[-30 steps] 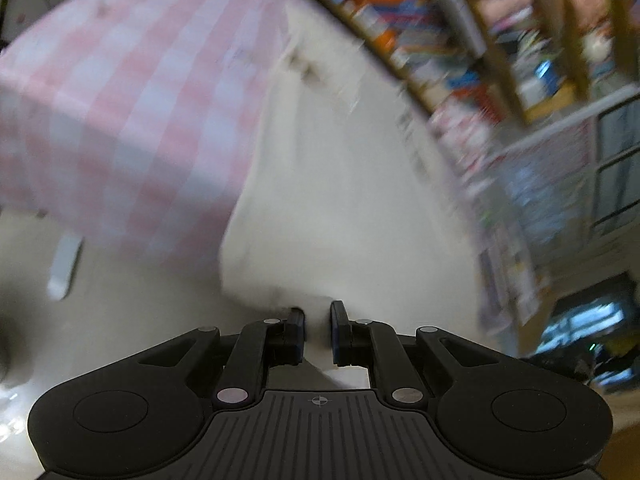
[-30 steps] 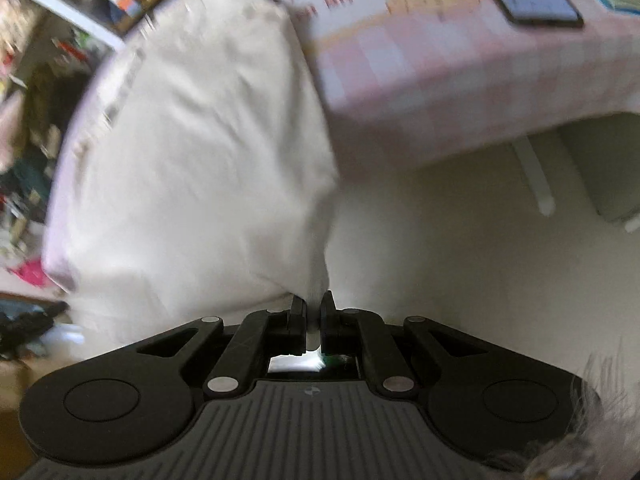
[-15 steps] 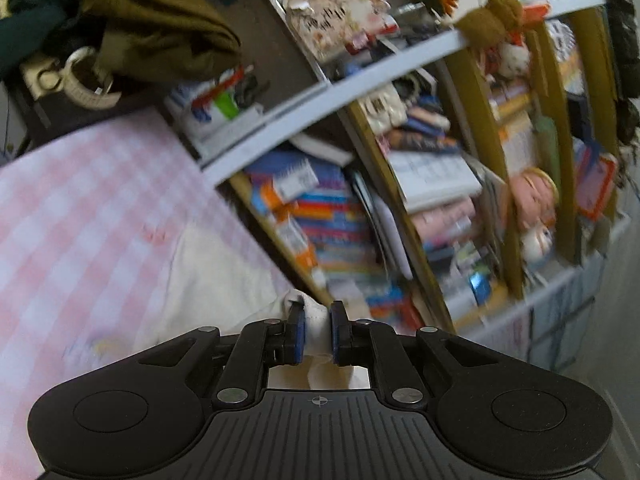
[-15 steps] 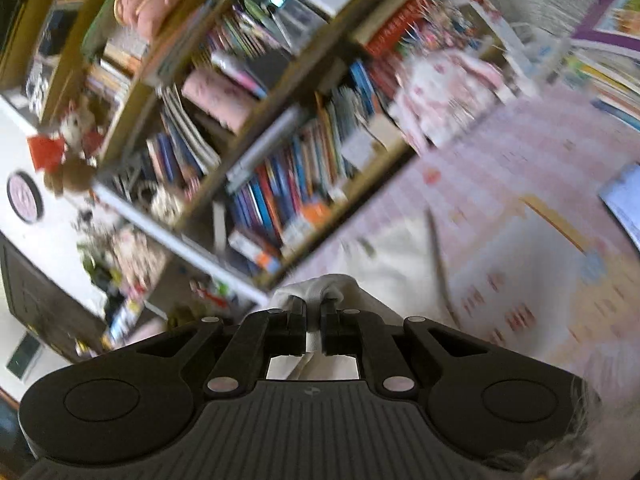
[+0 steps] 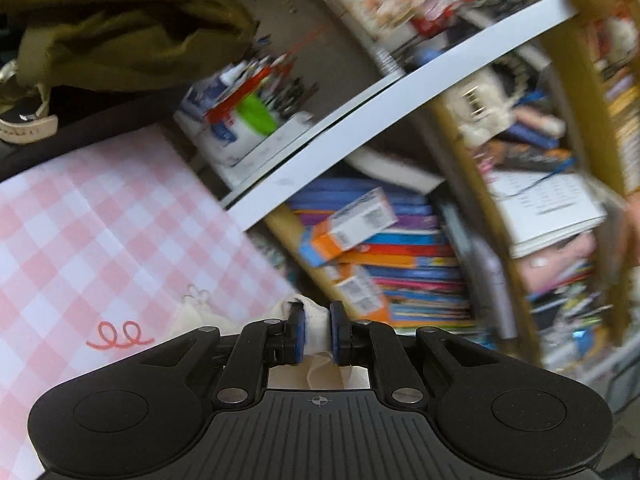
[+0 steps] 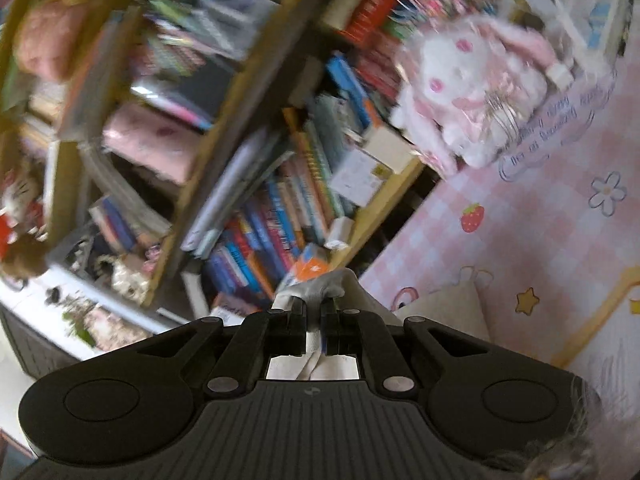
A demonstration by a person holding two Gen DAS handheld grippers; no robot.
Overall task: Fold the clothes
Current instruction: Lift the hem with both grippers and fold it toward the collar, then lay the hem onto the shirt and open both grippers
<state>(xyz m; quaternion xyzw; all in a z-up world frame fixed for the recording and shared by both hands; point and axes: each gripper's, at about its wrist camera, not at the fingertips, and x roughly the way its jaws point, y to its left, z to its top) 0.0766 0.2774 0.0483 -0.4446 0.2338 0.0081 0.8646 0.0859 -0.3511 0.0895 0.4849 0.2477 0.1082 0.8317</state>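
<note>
- Cloth (image 5: 316, 322), cream-white, sits bunched between the jaws of the left gripper (image 5: 317, 334) at lower centre of the left wrist view; the jaws are clamped on it.
- The rest of that cloth drops behind the gripper body, with a pale fold showing just left of the jaws over the pink checked bench (image 5: 100, 232).
- In the right wrist view the right gripper (image 6: 314, 326) has its jaws closed on another bunch of the same cream cloth (image 6: 320, 290), lower centre.
- A flat cream part (image 6: 448, 308) lies on the bench (image 6: 520, 240) just right of the jaws.
- A crowded bookshelf (image 5: 400, 240) fills the right half of the left view; both pictures are blurred.
- An olive-green garment (image 5: 120, 28) lies heaped at upper left of the left view.
- A white and pink plush toy (image 6: 472, 80) sits at upper right of the right view, at the bench's far edge.
</note>
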